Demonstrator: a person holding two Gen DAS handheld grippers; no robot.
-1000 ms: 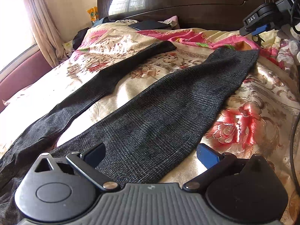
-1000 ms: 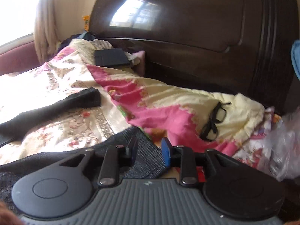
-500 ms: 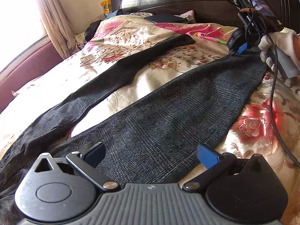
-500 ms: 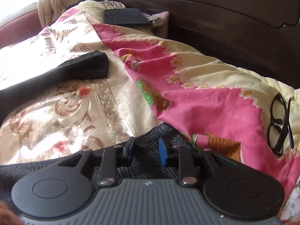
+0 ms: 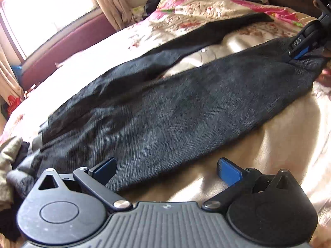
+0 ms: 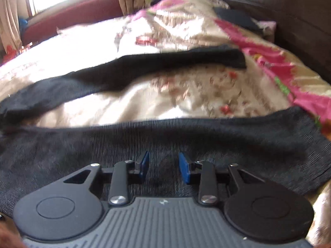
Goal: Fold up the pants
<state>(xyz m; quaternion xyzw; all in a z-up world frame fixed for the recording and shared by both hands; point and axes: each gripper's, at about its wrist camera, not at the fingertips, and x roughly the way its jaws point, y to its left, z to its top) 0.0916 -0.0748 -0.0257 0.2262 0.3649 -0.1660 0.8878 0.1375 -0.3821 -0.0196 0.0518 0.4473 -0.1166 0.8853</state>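
A bed (image 5: 279, 144) covered by a cream floral bedspread fills both views, with a dark wooden headboard (image 6: 300, 20) at the upper right and a bright window with curtains at the upper left. Spread flat across the bed lie dark grey checked pants (image 5: 175, 111), both legs stretched apart in a V toward the headboard; one leg runs through the middle of the left wrist view, the other (image 6: 165, 66) lies further back, with bare bedspread between them. No fold is visible yet, so the task looks to be at its very start: bringing one leg over the other and then folding along the length is all still to do.

The left gripper (image 5: 167, 169) sits at the bottom of its view, jaws wide apart and empty, above the near edge of the pants. The right gripper (image 6: 164, 167) hovers over the near leg close to its hem, jaws having just been opening, now partly apart with cloth beneath them but nothing visibly pinched. It also appears at the upper right of the left wrist view.
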